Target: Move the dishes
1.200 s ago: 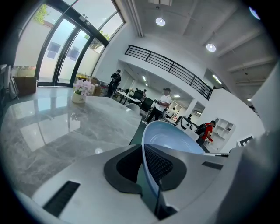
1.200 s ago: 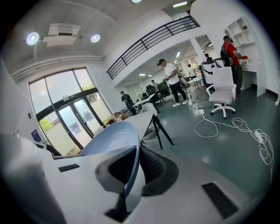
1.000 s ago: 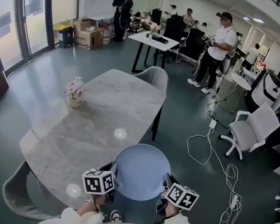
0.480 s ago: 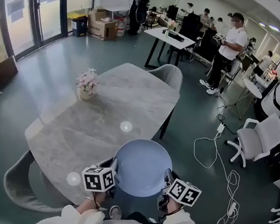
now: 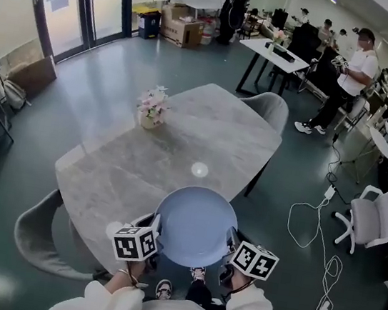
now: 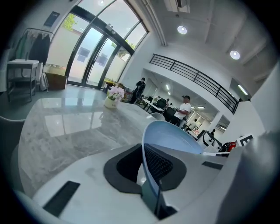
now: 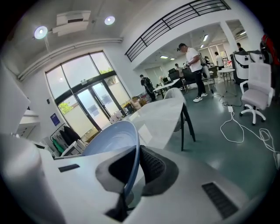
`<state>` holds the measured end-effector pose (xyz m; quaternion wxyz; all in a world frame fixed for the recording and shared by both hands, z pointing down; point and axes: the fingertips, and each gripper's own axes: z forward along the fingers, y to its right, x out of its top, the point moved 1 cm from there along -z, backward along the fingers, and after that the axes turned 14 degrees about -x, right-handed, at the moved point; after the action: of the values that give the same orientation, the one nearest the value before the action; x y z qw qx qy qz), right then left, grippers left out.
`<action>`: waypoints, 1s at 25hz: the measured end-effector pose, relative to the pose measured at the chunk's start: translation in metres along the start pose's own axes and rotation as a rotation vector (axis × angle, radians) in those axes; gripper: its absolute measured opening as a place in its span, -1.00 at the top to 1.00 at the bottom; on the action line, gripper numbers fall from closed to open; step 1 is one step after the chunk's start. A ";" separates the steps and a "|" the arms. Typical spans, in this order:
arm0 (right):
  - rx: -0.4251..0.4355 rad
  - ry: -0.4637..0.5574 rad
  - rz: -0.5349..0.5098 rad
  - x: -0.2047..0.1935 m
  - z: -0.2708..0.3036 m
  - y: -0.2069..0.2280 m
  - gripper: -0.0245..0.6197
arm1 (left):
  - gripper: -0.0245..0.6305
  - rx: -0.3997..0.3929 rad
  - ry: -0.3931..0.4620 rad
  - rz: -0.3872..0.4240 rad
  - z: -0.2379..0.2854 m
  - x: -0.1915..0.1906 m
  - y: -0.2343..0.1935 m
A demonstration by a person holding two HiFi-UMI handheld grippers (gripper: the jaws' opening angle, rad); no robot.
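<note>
The marble-topped table takes up the middle of your head view, running from 6 o'clock up toward 1 o'clock. Its near end is hidden under the dish, so you cannot see where that edge lies. The top is almost bare, and the long edges on both sides show clearly. The floor is open from 9 to 11 o'clock. At 3 to 4 o'clock a white cable loops across it beside a white office chair.

A grey chair sits at 8 o'clock against the near corner of the table, cut partly by your sleeve. A second grey chair is tucked in at the far end, at 1 o'clock.

The blue dish hangs at 6 o'clock, over the near end of the table, between your two tools. It is round, pale blue, smooth and plain, with a thin rim. Whether it touches the tabletop cannot be made out.

Your left hand-held gripper is clamped on the rim at the dish's 9 o'clock, one pad on each face of the wall. Your right hand-held gripper is clamped on the rim at 3 o'clock in the same way, its jaws only a sliver apart.

A small pot of pink flowers stands at 11 o'clock near the left edge of the table, well apart from the dish.
</note>
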<state>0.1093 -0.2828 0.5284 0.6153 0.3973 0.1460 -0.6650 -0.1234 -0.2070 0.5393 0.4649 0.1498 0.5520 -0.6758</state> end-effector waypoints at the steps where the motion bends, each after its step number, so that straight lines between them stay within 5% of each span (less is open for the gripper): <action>1: 0.010 -0.009 -0.006 0.003 0.007 -0.002 0.70 | 0.86 0.013 0.005 -0.005 0.002 0.002 -0.002; 17: 0.176 -0.115 -0.162 0.072 0.099 -0.013 0.70 | 0.86 0.215 0.131 -0.123 0.048 0.028 -0.017; 25: 0.190 -0.148 -0.173 0.082 0.115 -0.009 0.70 | 0.86 0.259 0.111 -0.107 0.062 0.026 -0.018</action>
<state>0.0665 -0.4170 0.5413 0.5244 0.3896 0.0701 -0.7539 -0.1324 -0.2750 0.5530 0.3739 0.2157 0.4923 -0.7558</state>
